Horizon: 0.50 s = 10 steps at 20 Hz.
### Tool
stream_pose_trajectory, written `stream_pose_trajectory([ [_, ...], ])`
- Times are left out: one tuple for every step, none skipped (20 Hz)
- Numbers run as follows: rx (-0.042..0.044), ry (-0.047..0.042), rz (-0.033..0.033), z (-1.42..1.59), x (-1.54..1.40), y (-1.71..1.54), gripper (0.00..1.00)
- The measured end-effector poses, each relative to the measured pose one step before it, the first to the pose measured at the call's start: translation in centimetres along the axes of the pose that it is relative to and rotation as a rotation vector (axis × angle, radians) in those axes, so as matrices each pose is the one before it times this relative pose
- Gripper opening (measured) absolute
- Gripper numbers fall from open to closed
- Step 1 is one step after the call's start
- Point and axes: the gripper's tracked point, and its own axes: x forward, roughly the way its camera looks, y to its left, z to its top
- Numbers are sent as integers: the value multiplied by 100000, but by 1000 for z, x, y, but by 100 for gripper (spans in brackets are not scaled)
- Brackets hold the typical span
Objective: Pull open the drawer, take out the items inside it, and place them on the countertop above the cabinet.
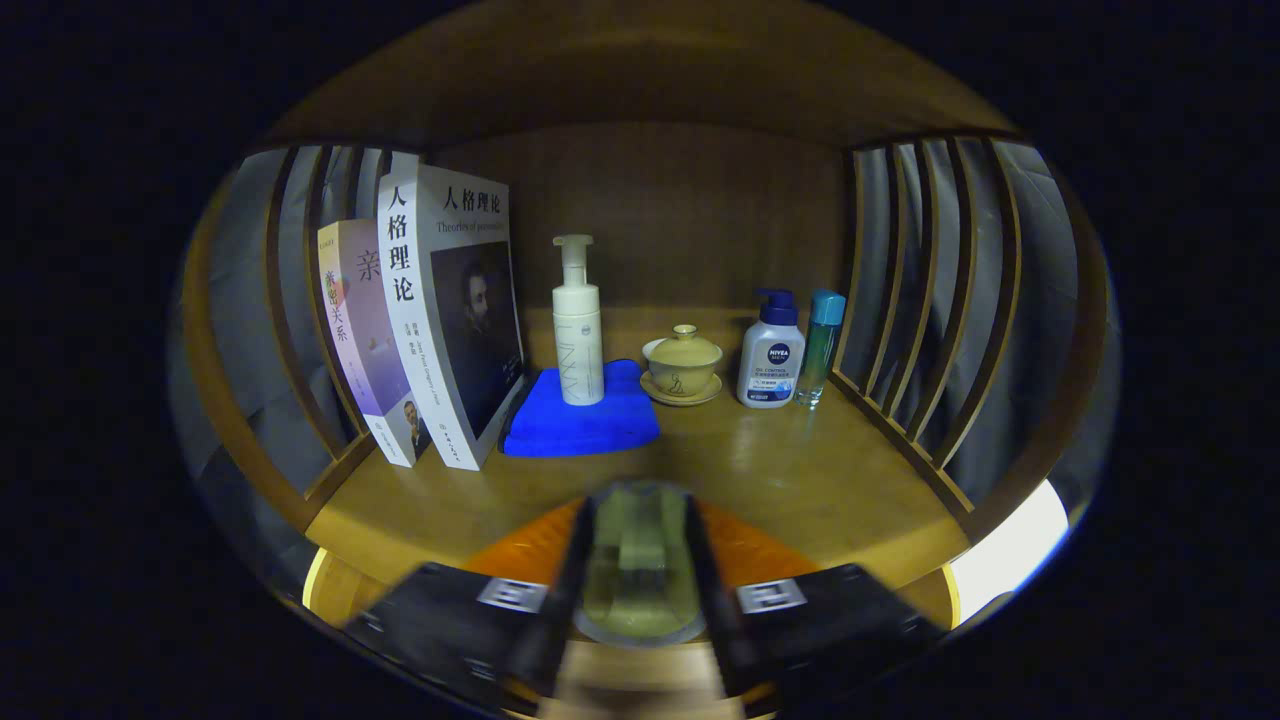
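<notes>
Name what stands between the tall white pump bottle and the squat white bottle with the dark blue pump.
In the gripper view, a yellowish lidded tea bowl on a saucer stands between the tall white pump bottle and the squat white bottle, on the wooden countertop.

dim warm light | glare on countertop | tongs blurred | edges bowed

Brown wood worktop; blue cloth; cream pump bottle; tan lidded cup (matching saucer); white bottle, blue cap; teal bottle; white book.
</notes>
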Motion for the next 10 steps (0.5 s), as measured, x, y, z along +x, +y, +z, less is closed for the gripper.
stream_pose_trajectory([
  [175,-2749,1403,273,-371,214,79],
  [122,-2313,1672,455,-2,406,97],
  [-993,-2363,1149,242,-700,307,97],
  [-1367,-2306,267,540,-633,44,97],
  [-1241,-3025,692,548,-980,241,97],
  [-610,-3623,546,680,-975,305,97],
  [9,-2548,-305,373,-1054,143,97],
  [-201,-2467,-357,317,-1319,195,97],
  [-160,-1568,-1822,242,-1283,-151,97],
  [-284,-1299,-1908,124,-1257,-198,97],
])
